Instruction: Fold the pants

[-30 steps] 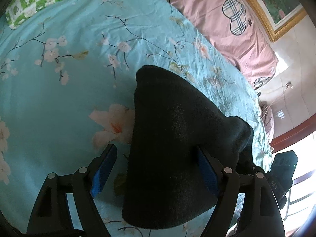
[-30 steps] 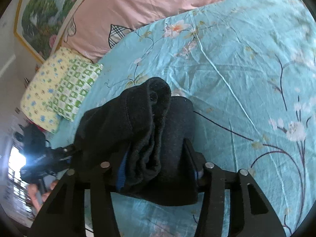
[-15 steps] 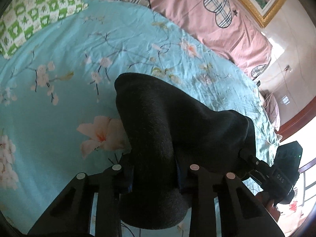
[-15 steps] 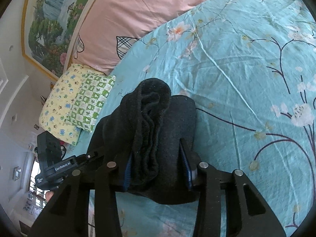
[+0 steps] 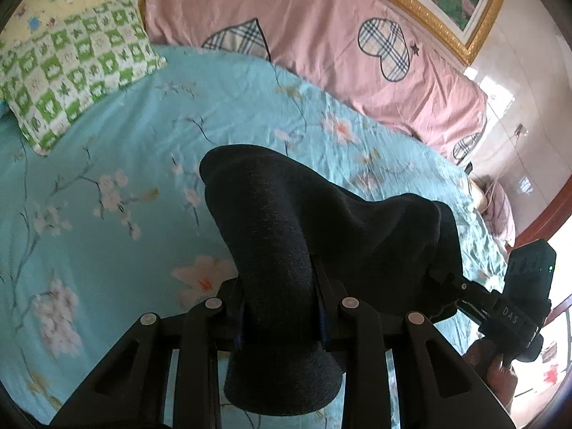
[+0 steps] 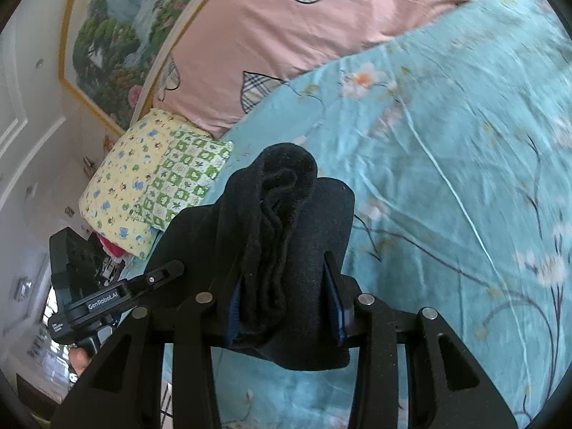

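The dark pants (image 5: 286, 221) hang folded between my two grippers above the turquoise flowered bed sheet (image 5: 107, 178). My left gripper (image 5: 280, 307) is shut on one bunched end of the pants. My right gripper (image 6: 286, 304) is shut on the other end, where several layers of the pants (image 6: 279, 214) stick up between its fingers. The right gripper also shows at the right of the left wrist view (image 5: 464, 293). The left gripper shows at the left of the right wrist view (image 6: 143, 282). The fingertips are hidden by cloth.
A pink quilt with plaid hearts (image 5: 321, 35) lies along the far side of the bed. A green checked pillow (image 5: 71, 68) and a yellow pillow (image 6: 125, 178) lie at the head. A framed painting (image 6: 118, 35) hangs on the wall. The sheet (image 6: 464, 143) stretches wide to the right.
My left gripper has shut on the pants; it was open a second ago. Both grippers have lifted the pants up off the sheet, so more of the pillows and wall shows.
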A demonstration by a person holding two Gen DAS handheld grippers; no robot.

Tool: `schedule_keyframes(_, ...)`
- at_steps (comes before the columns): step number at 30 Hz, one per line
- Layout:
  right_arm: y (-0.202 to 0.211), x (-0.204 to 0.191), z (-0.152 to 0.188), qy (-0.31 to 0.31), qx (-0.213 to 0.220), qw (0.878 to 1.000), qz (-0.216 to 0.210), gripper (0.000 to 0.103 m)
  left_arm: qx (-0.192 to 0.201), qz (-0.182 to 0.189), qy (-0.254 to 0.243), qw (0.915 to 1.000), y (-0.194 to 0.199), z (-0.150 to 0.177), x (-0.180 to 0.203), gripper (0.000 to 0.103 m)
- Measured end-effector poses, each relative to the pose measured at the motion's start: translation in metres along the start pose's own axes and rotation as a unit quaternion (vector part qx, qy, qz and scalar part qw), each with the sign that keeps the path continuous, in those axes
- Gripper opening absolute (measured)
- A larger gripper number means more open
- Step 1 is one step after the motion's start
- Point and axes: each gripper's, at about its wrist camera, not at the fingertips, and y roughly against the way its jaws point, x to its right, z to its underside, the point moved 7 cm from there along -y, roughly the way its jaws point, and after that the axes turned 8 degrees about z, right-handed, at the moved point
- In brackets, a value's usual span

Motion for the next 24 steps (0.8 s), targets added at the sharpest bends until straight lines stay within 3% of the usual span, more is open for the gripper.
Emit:
schedule_keyframes(10, -0.040, -0.034, -0.037, 0.042, -0.010, 0.999, -0.015, 0.041, 0.031, -0.034, 0.008, 0.9989, 0.009, -0.041, -0.030, 0.028)
schedule_keyframes(24, -0.121, -0.062, -0.073, 0.083, -0.040, 0.995, -0.029, 0.041, 0.042, -0.073, 0.036, 0.9958, -0.013, -0.087, -0.085, 0.028)
